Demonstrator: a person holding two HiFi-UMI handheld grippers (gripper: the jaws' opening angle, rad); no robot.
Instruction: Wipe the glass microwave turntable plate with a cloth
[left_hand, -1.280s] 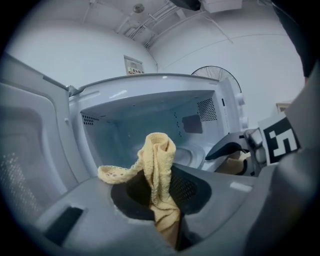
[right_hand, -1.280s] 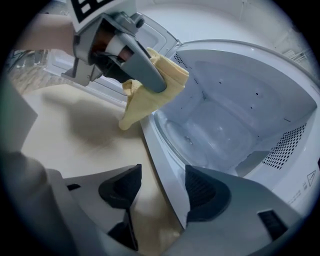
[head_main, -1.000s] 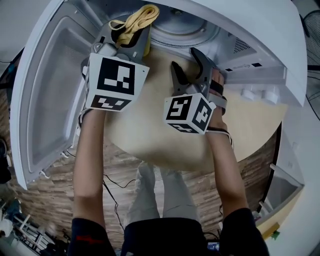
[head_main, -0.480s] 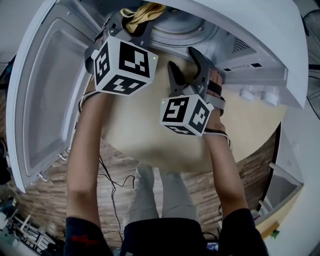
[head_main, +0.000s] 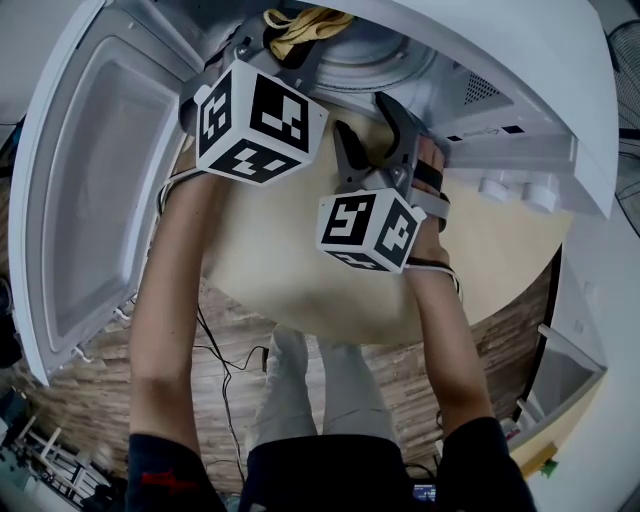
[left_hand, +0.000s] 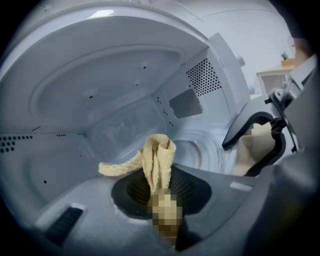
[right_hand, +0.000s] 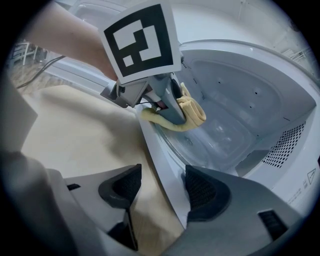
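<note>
Nearest, the person's two forearms reached forward over the pale tabletop (head_main: 290, 265). The right hand-held gripper (right_hand: 162, 187) was released, its jaws standing apart astride the white front lip of the open microwave (head_main: 500, 45), at the right of the opening. The microwave's door (head_main: 90, 200) hung swung out to the left. Farther in and to the left, the left hand-held gripper (left_hand: 162, 197) was clenched on a yellow cloth (left_hand: 157, 157), whose loose folds stuck up past the jaws inside the cavity. Beyond the cloth, the glass microwave turntable plate (right_hand: 215, 135) lay flat on the cavity floor; whether the cloth touched it could not be told.
</note>
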